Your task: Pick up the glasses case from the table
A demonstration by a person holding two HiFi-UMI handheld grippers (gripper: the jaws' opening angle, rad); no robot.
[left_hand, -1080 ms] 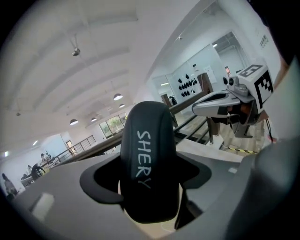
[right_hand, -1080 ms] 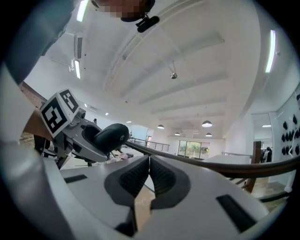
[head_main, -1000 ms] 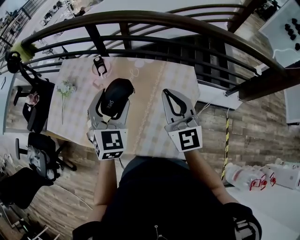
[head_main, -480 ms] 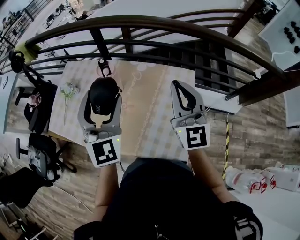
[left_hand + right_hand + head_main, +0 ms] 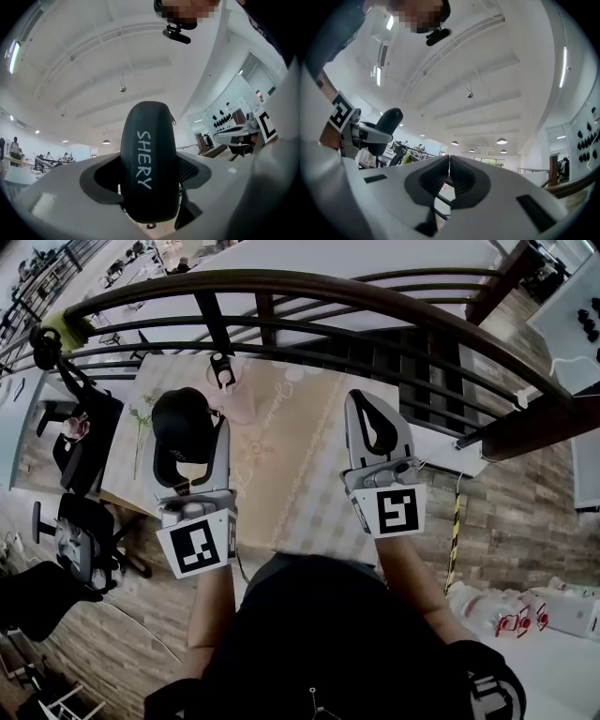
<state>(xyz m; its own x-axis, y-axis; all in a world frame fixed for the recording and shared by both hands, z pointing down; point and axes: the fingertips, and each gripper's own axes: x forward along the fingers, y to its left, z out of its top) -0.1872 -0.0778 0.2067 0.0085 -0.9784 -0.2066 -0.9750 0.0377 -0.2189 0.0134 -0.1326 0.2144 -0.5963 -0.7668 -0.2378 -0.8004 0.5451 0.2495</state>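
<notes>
The left gripper (image 5: 189, 442) rose higher off the table (image 5: 291, 465), jaws clamped on the glasses case (image 5: 181, 420), which hung above the table's left side. The pick looked done. The right gripper (image 5: 369, 405) hovered over the table, pinched closed and empty.

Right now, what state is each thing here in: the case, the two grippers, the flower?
case: closed, held up off the table
left gripper: clamped on the case
right gripper: shut, empty
flower: lying flat on the table
</notes>
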